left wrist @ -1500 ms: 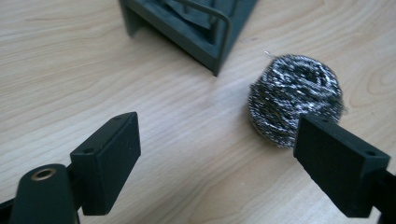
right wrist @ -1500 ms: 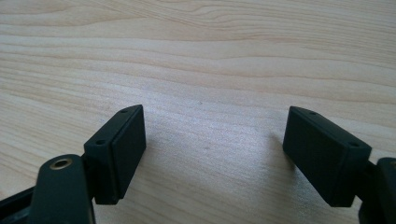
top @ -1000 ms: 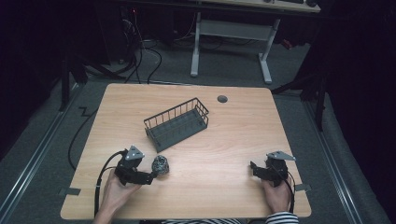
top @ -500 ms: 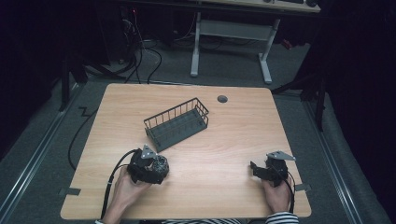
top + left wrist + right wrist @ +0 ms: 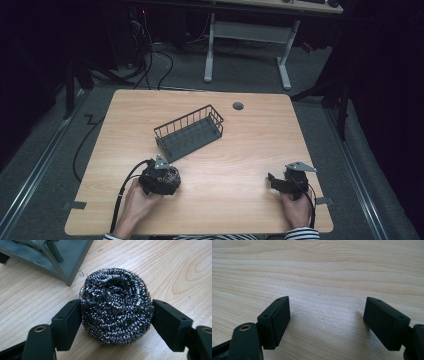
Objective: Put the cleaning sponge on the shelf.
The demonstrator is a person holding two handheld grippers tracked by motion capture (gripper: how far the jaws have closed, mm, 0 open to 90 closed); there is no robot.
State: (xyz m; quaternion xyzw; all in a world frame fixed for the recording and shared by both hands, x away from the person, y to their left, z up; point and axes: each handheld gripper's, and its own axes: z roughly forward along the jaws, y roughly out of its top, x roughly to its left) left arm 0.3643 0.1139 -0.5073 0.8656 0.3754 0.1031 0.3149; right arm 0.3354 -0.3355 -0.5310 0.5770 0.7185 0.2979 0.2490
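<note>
A round steel wool scourer (image 5: 116,305) lies on the wooden table (image 5: 240,145), just in front of a dark wire basket (image 5: 192,137). My left gripper (image 5: 116,315) is open around it, one jaw against each side of the ball. In the high view the left gripper (image 5: 167,179) sits over the scourer (image 5: 171,175) near the front left, held by a hand. My right gripper (image 5: 272,181) rests at the front right, open, with only bare wood between its jaws in the right gripper view (image 5: 325,320).
The basket's corner (image 5: 50,255) is close beyond the scourer. A round cable hole (image 5: 238,106) sits near the table's far edge. A desk frame (image 5: 247,35) and cables lie on the floor behind the table.
My left gripper has moved right, from beside the scourer to around it. The right gripper has stayed where it was.
</note>
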